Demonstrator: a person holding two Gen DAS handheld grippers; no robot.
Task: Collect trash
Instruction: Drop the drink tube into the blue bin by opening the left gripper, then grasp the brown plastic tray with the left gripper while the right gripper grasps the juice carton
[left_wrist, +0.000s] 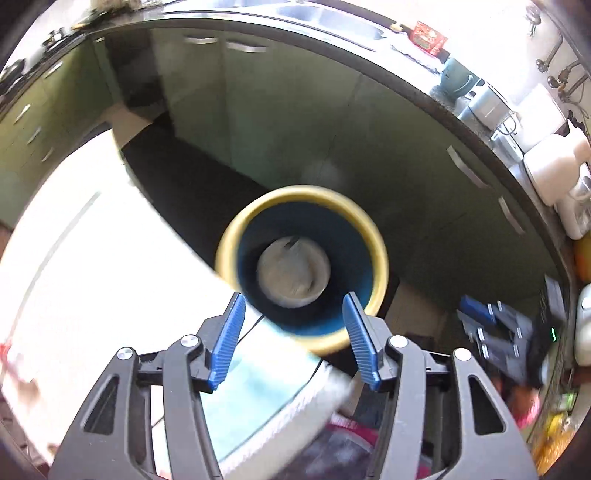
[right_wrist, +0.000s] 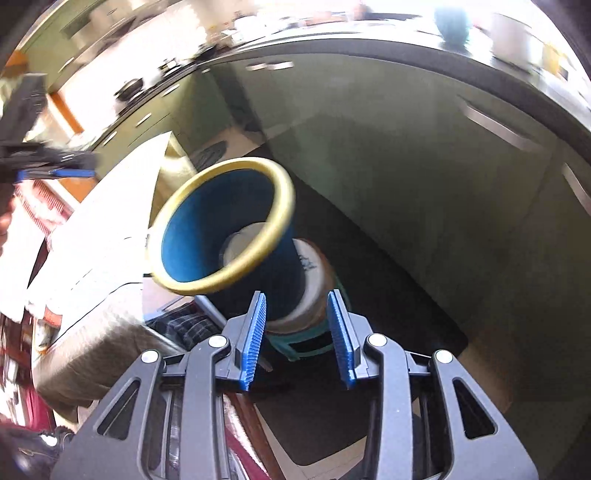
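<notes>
Blue bin (left_wrist: 354, 254) with a yellow rim stands on the dark floor in front of green kitchen cabinets (left_wrist: 295, 122), and both wrist cameras look at it. Seen by the left wrist, nearly straight down its mouth, a pale crumpled lump (left_wrist: 293, 271) lies at the bottom; the picture is too blurred to say what it is. The left gripper (left_wrist: 293, 308) hangs over the near rim with its blue pads spread apart and nothing between them. At the right edge of this view the other gripper appears as a dark blurred shape.

From the right wrist the bin (right_wrist: 192, 243) is seen obliquely, so its outer wall shows, along with a teal stool or stand (right_wrist: 306, 341) just beside it that the first camera misses. The right gripper (right_wrist: 297, 308) has its pads parted, gripping nothing, with the bin's lower wall and the stand behind the gap. A white-covered table edge (right_wrist: 103, 221) sits left of the bin, and the left gripper (right_wrist: 55, 166) shows blurred at the far left.
</notes>
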